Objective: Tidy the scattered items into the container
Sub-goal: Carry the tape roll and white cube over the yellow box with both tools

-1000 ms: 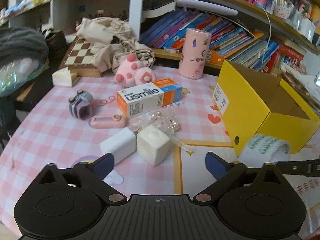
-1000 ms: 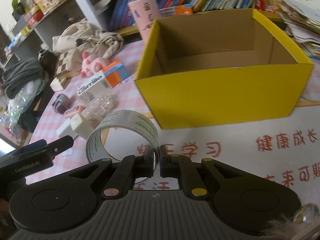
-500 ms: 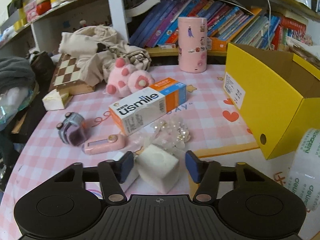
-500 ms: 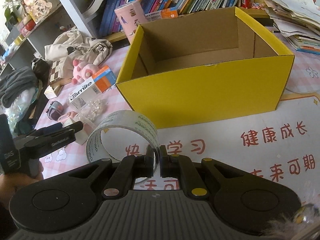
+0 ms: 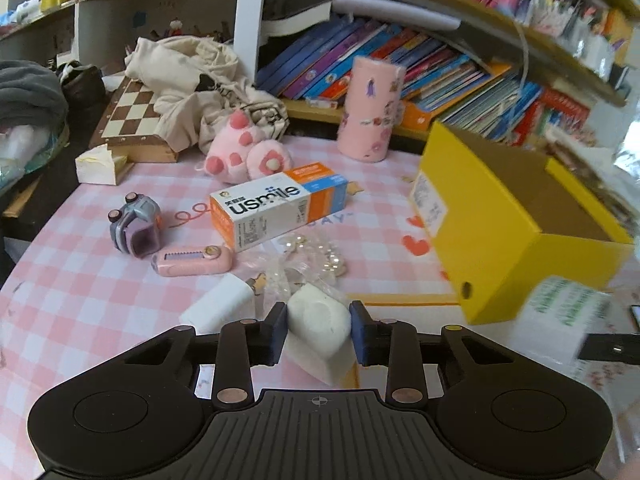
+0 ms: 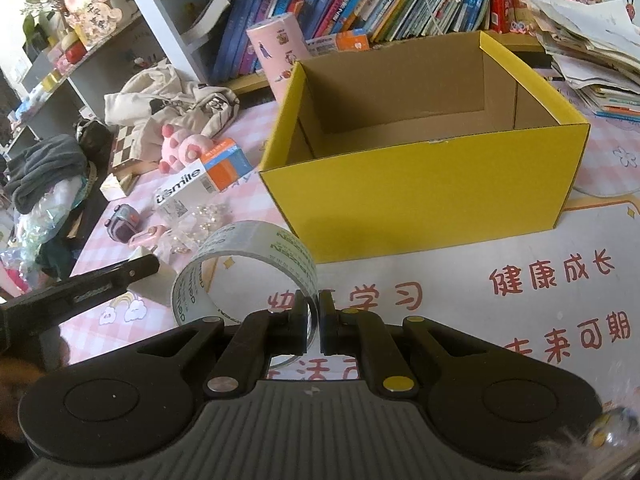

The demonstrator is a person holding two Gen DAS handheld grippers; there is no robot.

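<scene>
Left wrist view: left gripper (image 5: 318, 330) closing, blue pads (image 5: 278, 330) against both sides of a white cube (image 5: 318, 326) on the checked tablecloth (image 5: 80, 280). Ahead lie a white block (image 5: 220, 310), bead bag (image 5: 316, 254), pink comb (image 5: 192, 260) and usmile carton (image 5: 276, 208); yellow box (image 5: 492, 232) to the right.

Right wrist view: right gripper (image 6: 314, 326) clenched on the wall of a clear tape roll (image 6: 248, 268). Yellow box (image 6: 432, 196) stands open ahead; left gripper's finger (image 6: 100, 284) at left.

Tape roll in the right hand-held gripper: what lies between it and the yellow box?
Only bare printed tablecloth. The right wrist view shows nothing between the tape roll and the yellow box.
</scene>
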